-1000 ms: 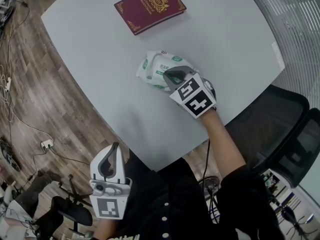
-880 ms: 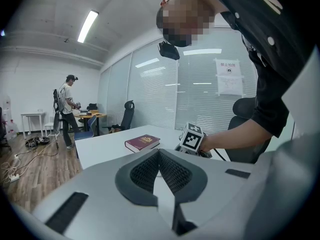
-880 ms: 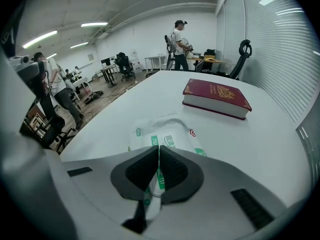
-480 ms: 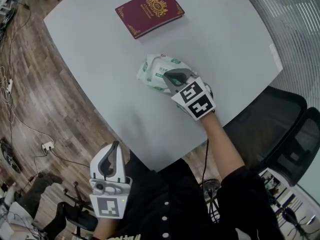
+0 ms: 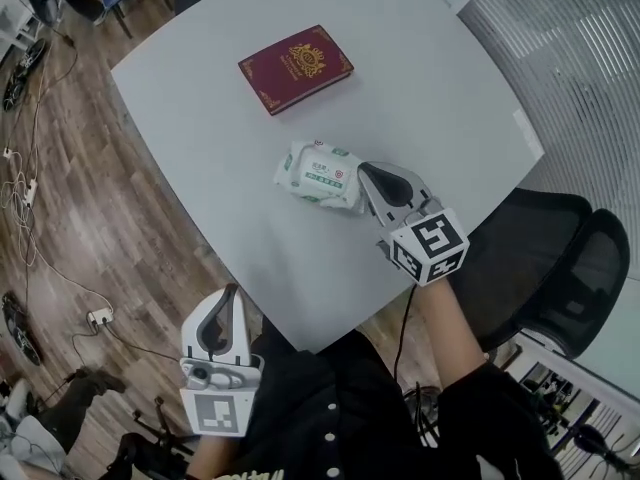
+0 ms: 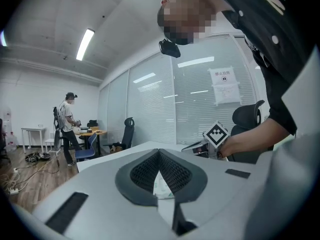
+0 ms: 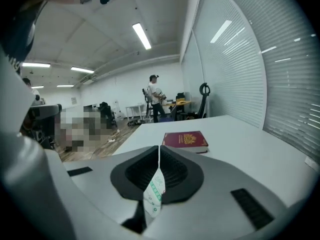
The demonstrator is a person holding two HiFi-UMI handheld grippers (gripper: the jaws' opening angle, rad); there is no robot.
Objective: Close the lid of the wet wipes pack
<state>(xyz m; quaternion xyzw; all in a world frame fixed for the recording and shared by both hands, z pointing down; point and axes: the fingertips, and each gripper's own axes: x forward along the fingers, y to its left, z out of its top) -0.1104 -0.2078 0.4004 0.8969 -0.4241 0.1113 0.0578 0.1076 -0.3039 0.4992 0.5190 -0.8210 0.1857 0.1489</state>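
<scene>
Right claw, shut empty for pressing, hovers by the pack (lid looks closed); left claw, also shut, idles aside.

This is an open-plan office. Beyond the left fingers a long room runs under strip ceiling lights, walled by glass partitions with slatted blinds and a printed notice stuck to one pane. A black swivel chair stands against that glass. Further left of those fingers, a person stands at a work table. The pale desk under the right fingers has rounded corners, and black mesh office chairs sit just to their right. Left of the desk is a wood-plank floor with trailing cables and a power strip.
</scene>
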